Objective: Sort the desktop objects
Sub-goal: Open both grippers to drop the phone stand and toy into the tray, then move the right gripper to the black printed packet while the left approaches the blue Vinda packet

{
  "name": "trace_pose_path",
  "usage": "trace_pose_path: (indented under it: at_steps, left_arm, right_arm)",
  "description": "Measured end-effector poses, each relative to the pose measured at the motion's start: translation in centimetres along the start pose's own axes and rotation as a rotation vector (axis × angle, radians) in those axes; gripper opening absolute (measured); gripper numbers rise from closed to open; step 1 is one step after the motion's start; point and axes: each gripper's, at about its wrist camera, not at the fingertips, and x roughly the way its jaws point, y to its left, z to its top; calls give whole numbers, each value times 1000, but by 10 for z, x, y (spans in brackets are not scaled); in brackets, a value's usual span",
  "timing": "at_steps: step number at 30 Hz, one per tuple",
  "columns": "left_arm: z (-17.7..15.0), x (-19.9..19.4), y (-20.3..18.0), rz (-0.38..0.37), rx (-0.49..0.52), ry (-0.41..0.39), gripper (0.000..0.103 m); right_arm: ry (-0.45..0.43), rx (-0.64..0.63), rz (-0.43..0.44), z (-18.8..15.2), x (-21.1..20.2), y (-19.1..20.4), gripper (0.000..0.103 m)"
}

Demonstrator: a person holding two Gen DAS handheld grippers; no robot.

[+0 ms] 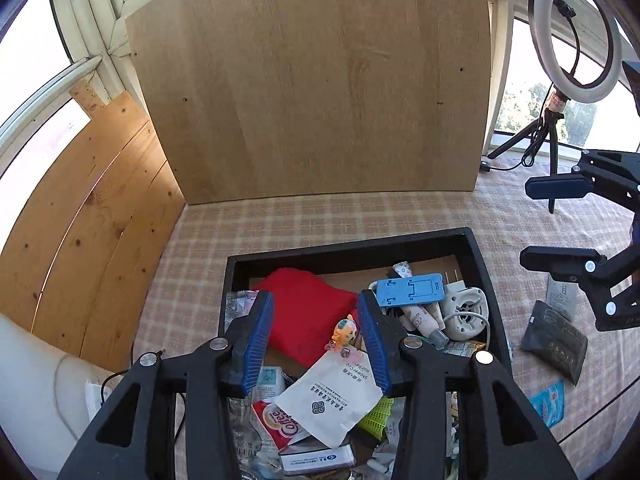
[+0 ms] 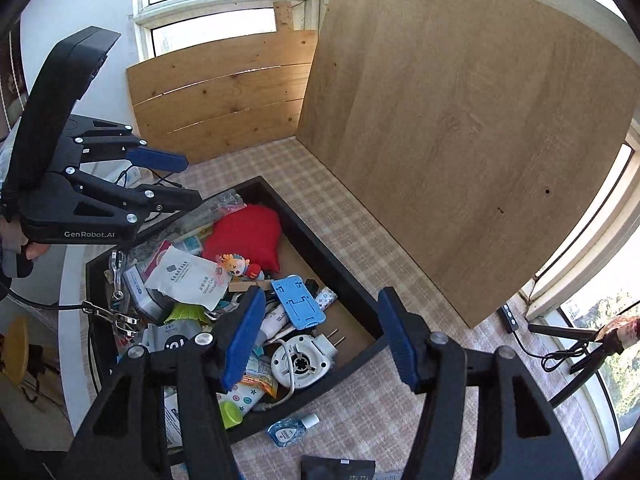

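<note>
- Left tongs [image 1: 316, 336]: spread, nothing between the pads; I hold them above the black tray [image 1: 478, 258], over the red pouch [image 1: 308, 316] and white shower-cap sachet [image 1: 332, 396], likely to choose a piece.
- Right tongs [image 2: 320, 336]: spread and empty, poised over the tray's near corner by the white plug adapter [image 2: 304, 360].
- Tray contents: heaped and overlapping; the blue phone stand [image 2: 298, 302] lies across tubes, so a clean pinch looks awkward.
- Already on the checked counter [image 1: 360, 216]: dark packet [image 1: 554, 340], small blue bottle [image 2: 290, 432].
</note>
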Motion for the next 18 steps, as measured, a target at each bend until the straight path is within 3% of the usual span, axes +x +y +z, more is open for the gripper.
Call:
trace_pose_path:
  at_steps: [14,18]
  left_arm:
    - [-24,-48,-53,-148,108,-48,41]
    - [-40,-59,-80,-210,141,-46,41]
  right_arm:
    - [74,180,-80,-72,-49,-59,58]
    - [141,211,-63,-108,-54,-67,58]
